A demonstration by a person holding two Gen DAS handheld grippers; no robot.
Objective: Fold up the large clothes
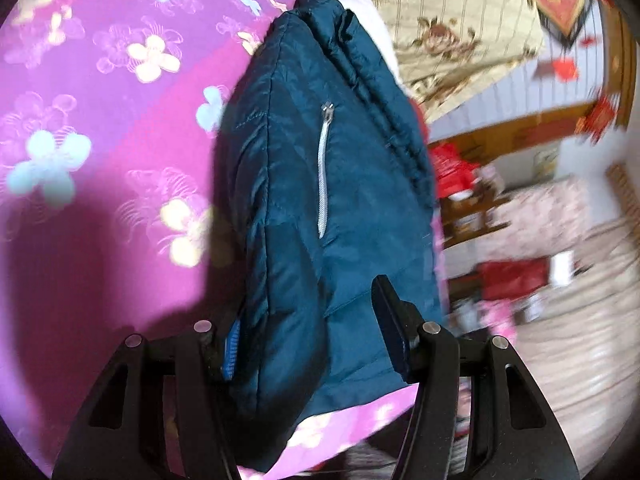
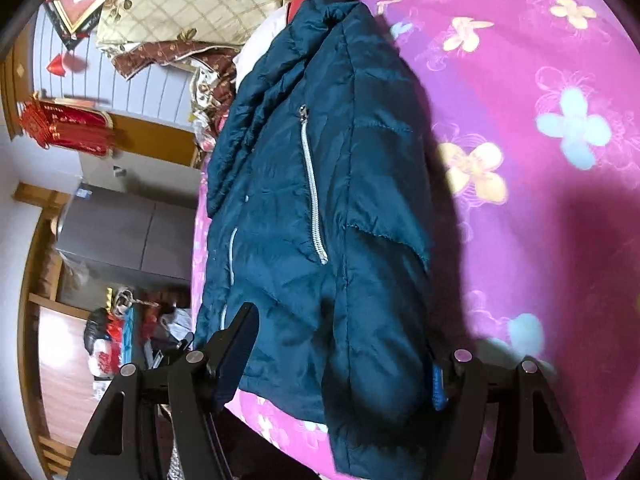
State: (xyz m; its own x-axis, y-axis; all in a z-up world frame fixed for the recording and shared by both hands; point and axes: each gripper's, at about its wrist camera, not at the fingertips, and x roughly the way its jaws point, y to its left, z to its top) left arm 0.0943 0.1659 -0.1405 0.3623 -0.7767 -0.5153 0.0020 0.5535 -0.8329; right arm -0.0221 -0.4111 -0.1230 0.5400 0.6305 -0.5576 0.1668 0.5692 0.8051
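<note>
A dark teal padded jacket [image 1: 320,184] with silver pocket zippers lies folded lengthwise on a pink flowered bedspread [image 1: 100,140]. My left gripper [image 1: 312,332] stands wide open around the jacket's near hem, one finger on each side of the fabric. In the right wrist view the same jacket [image 2: 320,200] lies along the bed edge. My right gripper [image 2: 340,344] is wide open too, with its fingers astride the jacket's lower end and sleeve. Neither gripper pinches the cloth.
The bed edge runs just beside the jacket, with the floor and cluttered furniture [image 2: 120,240] beyond. A cream flowered quilt [image 1: 460,32] and a white pillow [image 1: 364,8] lie at the bed's head. Pink bedspread [image 2: 540,160] spreads on the far side.
</note>
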